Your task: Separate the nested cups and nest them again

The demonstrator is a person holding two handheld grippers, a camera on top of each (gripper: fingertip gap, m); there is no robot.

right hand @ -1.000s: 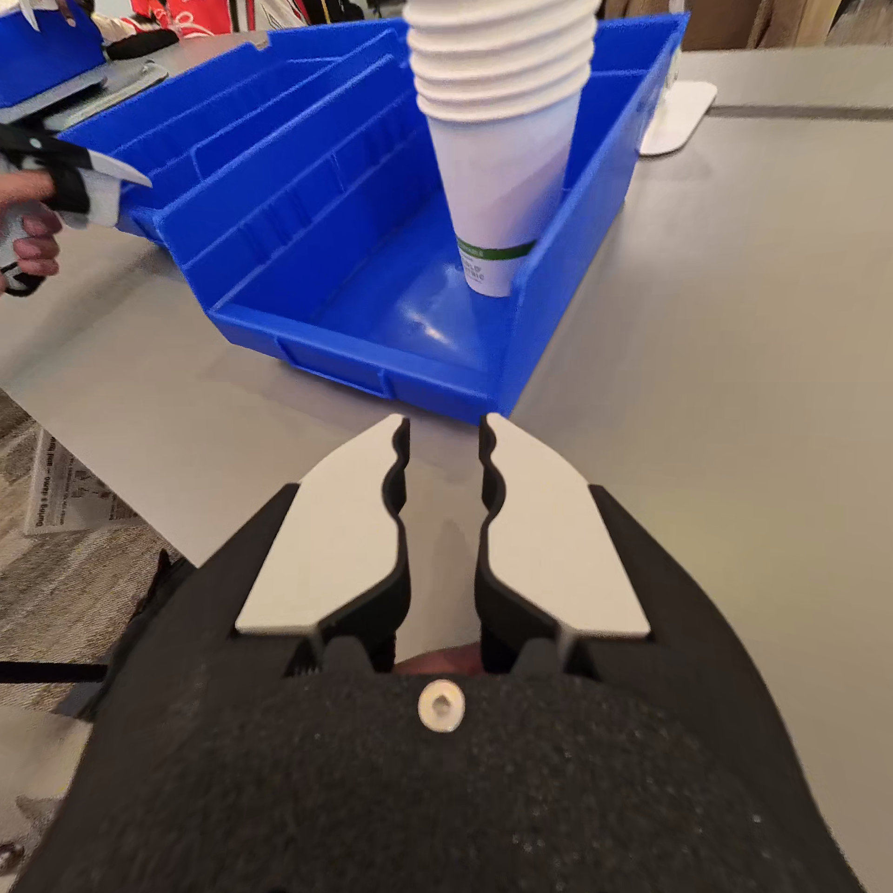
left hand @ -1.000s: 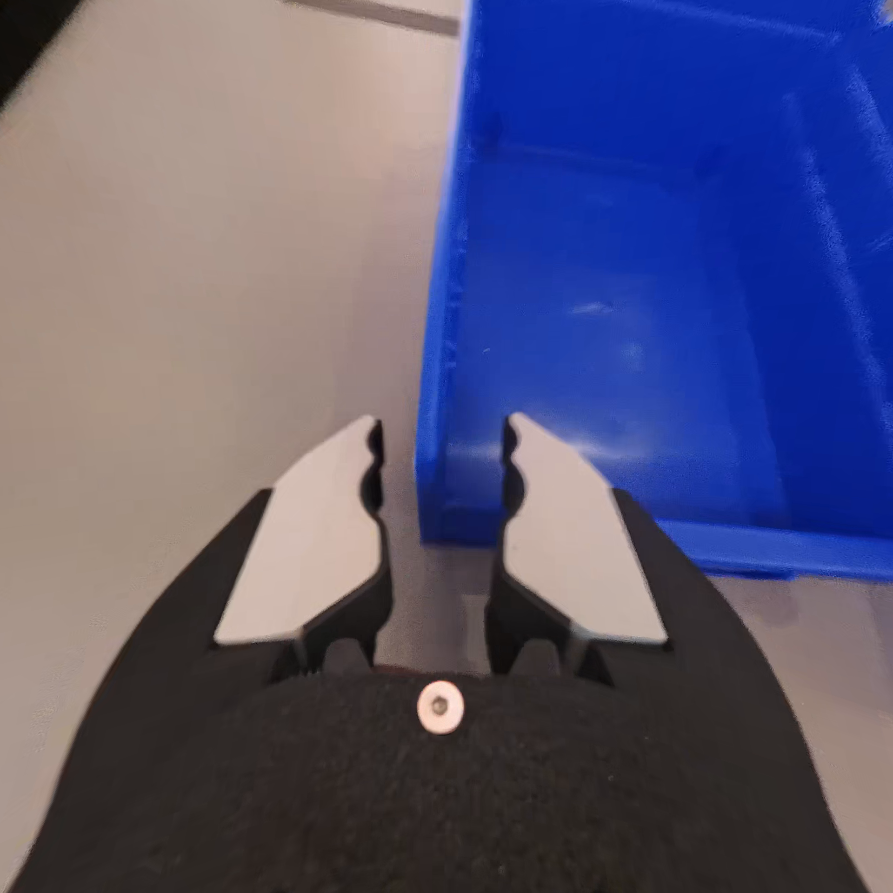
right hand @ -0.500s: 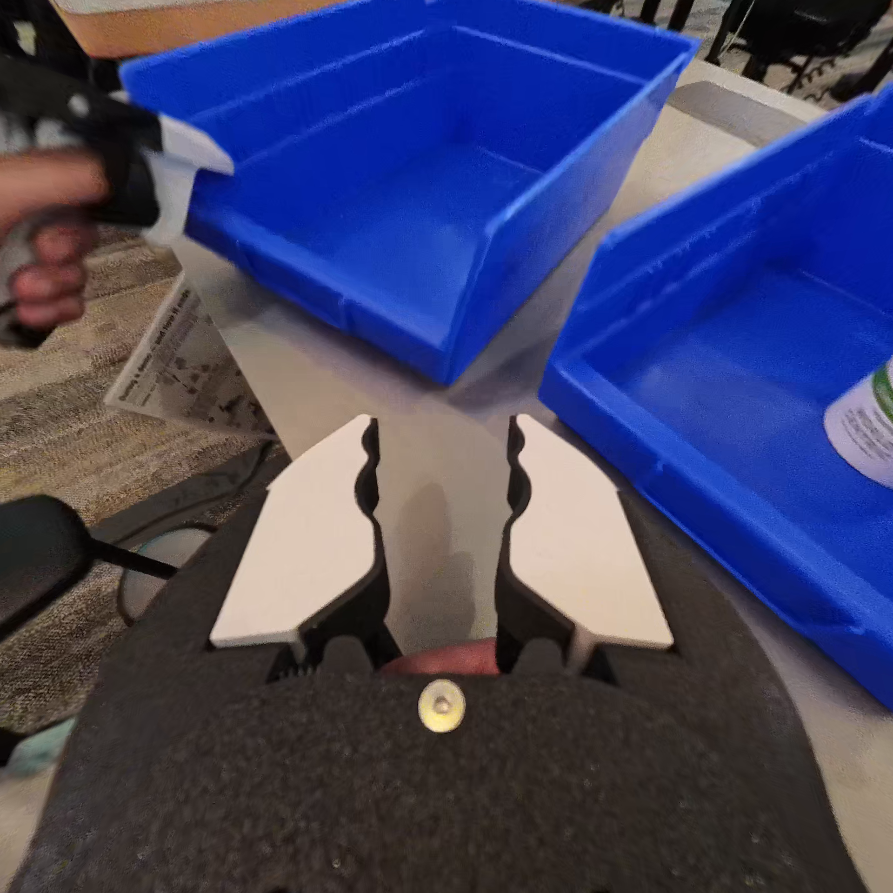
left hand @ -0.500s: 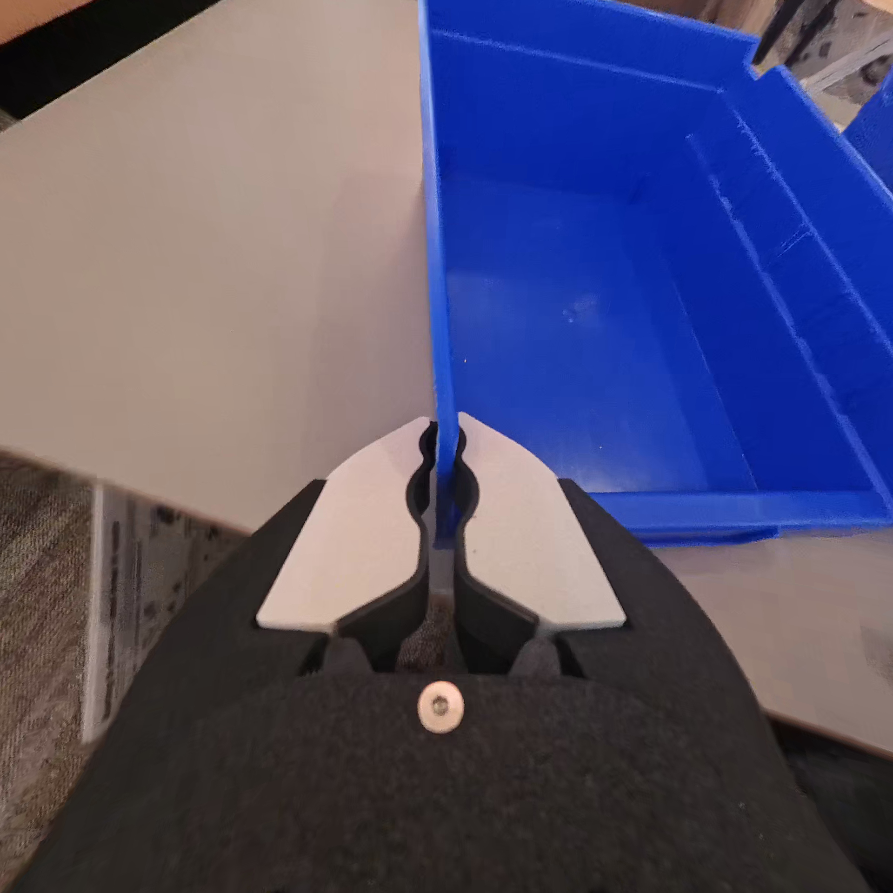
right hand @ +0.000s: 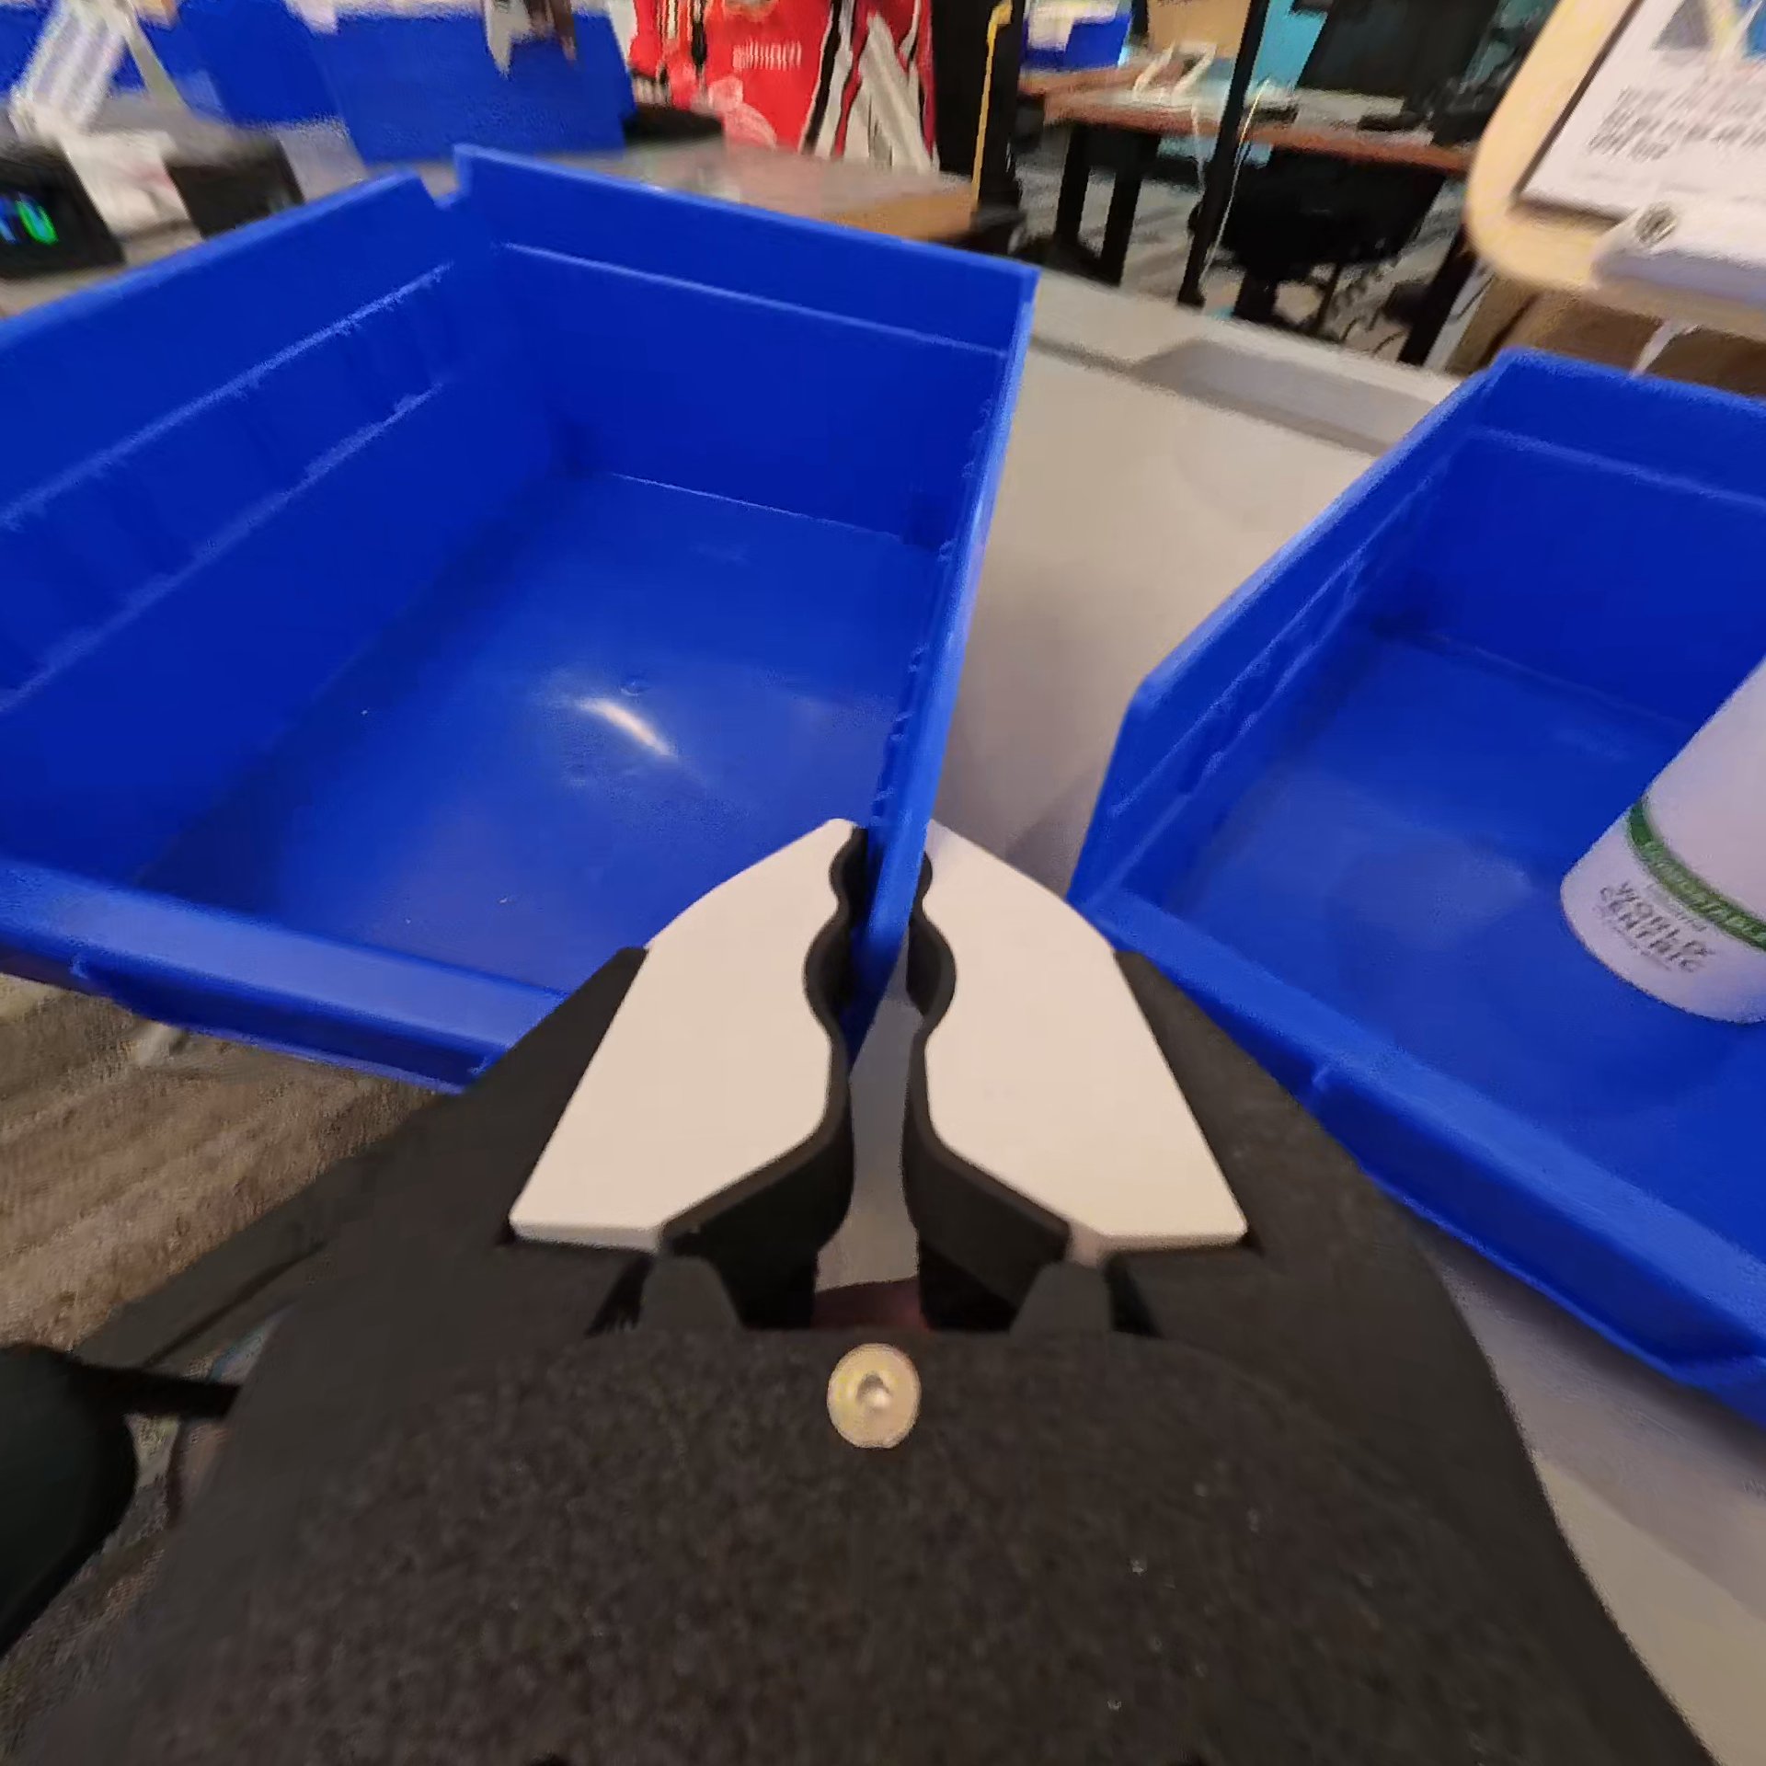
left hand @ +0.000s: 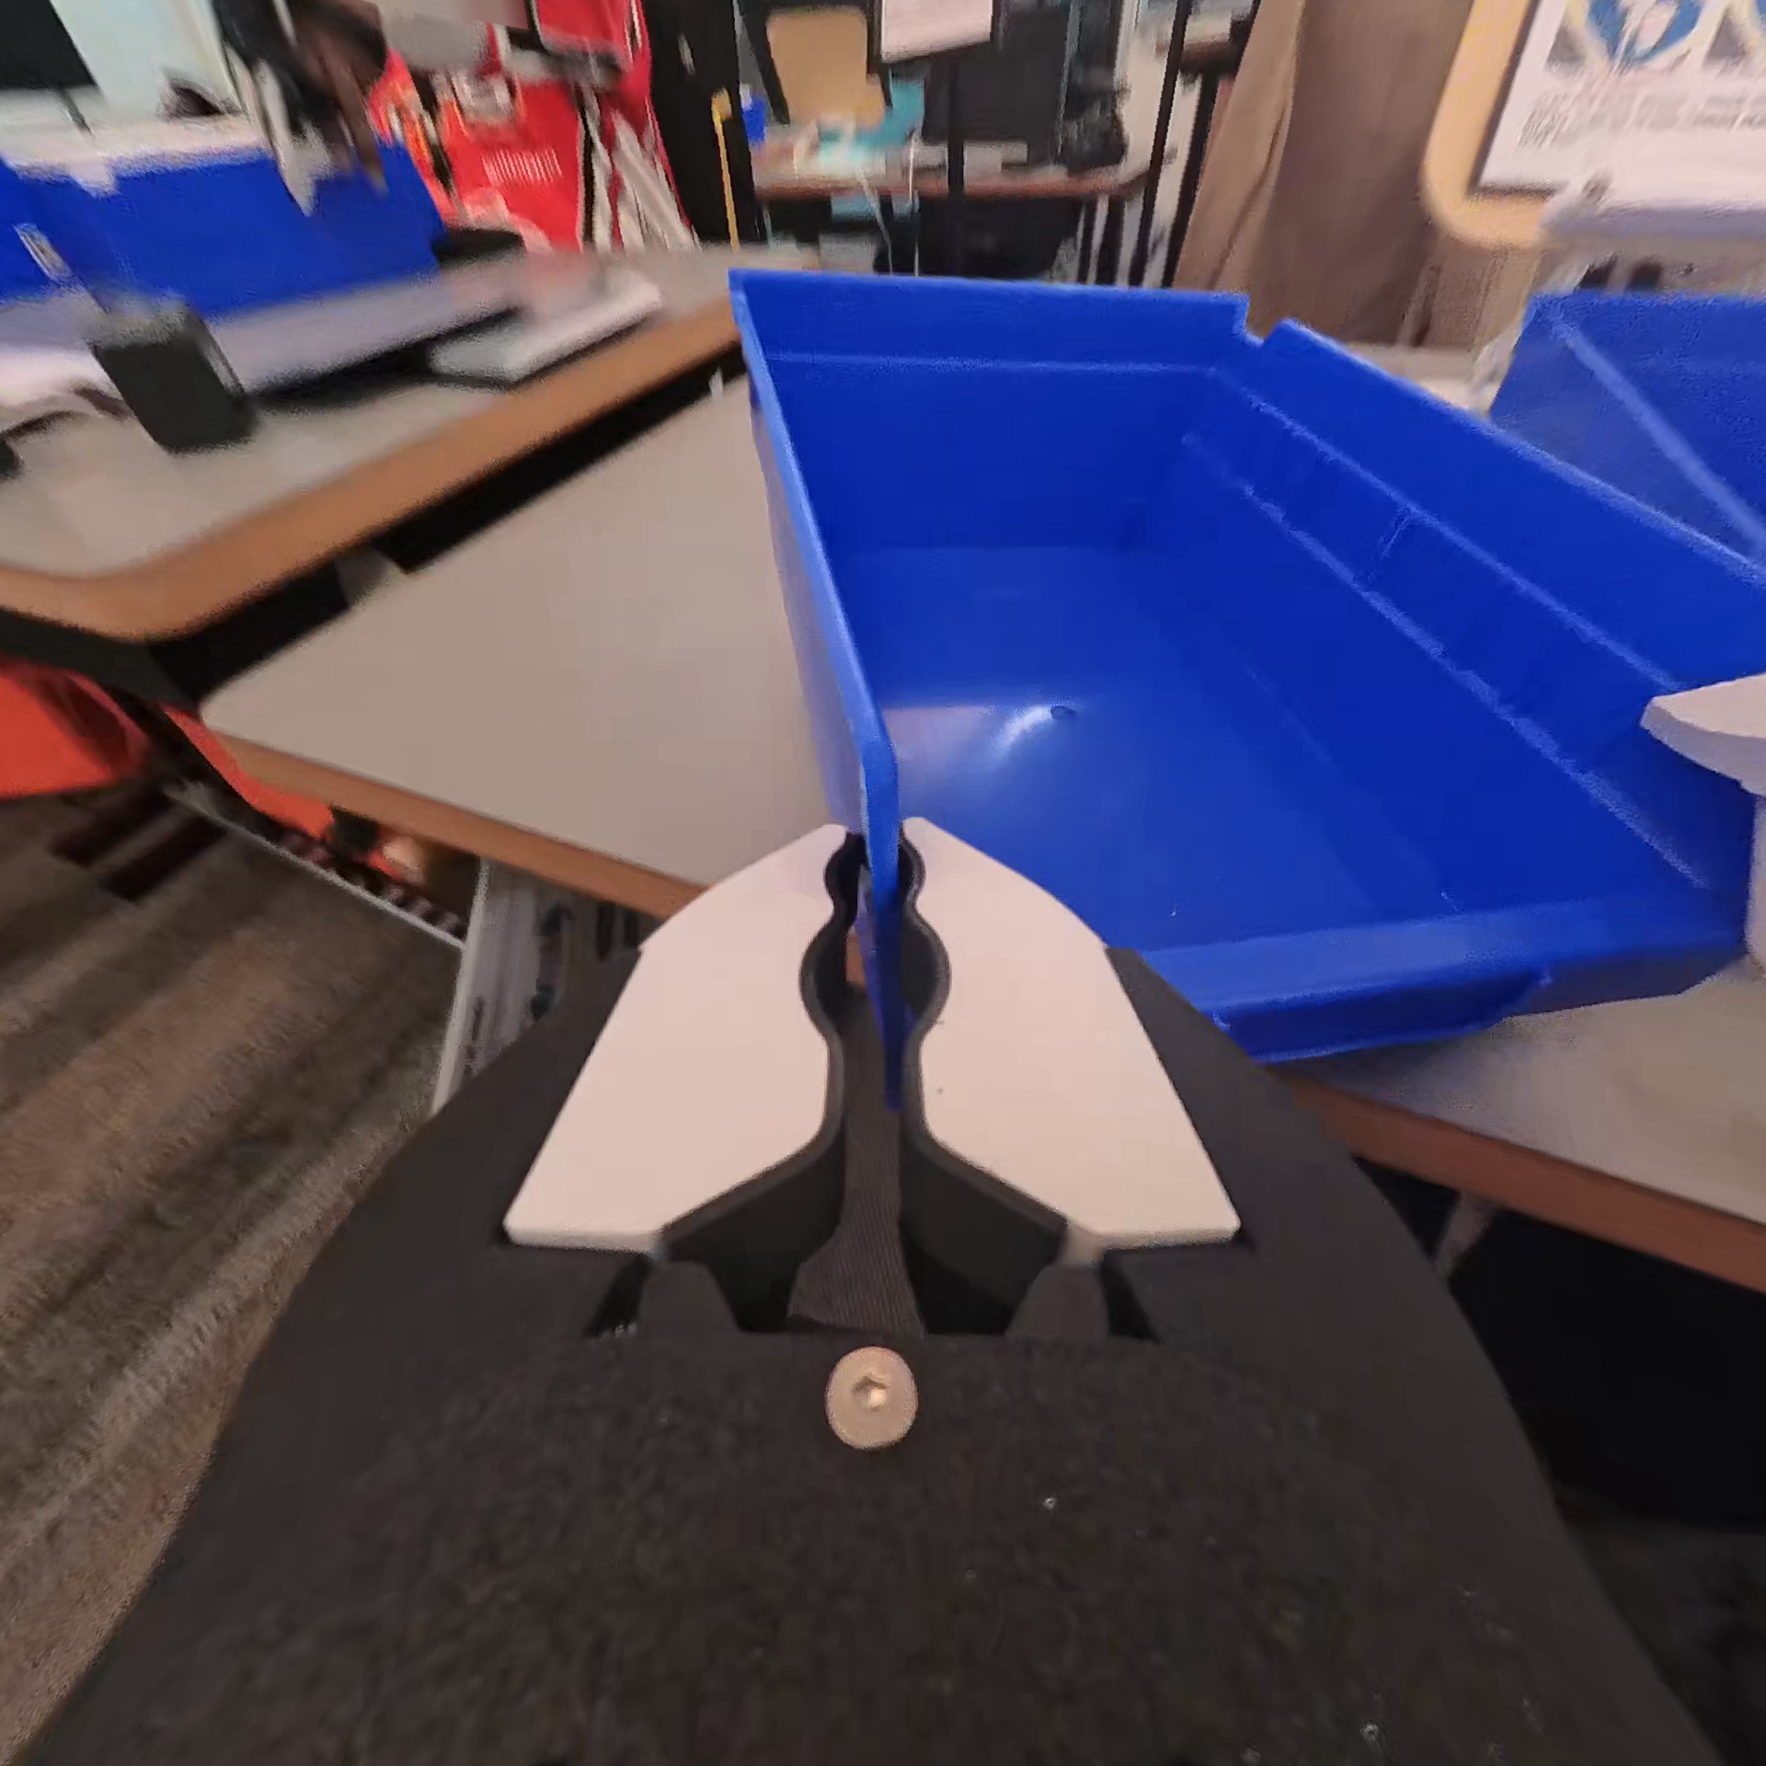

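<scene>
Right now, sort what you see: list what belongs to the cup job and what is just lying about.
Part of the job:
- white paper cup in the right-hand blue bin
- empty blue bin, gripped at opposite side walls
- left gripper, shut on its left wall
- right gripper, shut on its right wall

Lying about:
- grey table
- blue bins on the far desk
- black box

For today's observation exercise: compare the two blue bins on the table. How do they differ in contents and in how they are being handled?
1. The near bin is empty; the far bin holds a white paper cup.
2. The near bin's two side walls are clamped by the left gripper and right gripper; the far bin is untouched.
3. The near bin overhangs the table edge; the far bin's overhang cannot be judged.

Both are open-topped blue plastic.
</scene>
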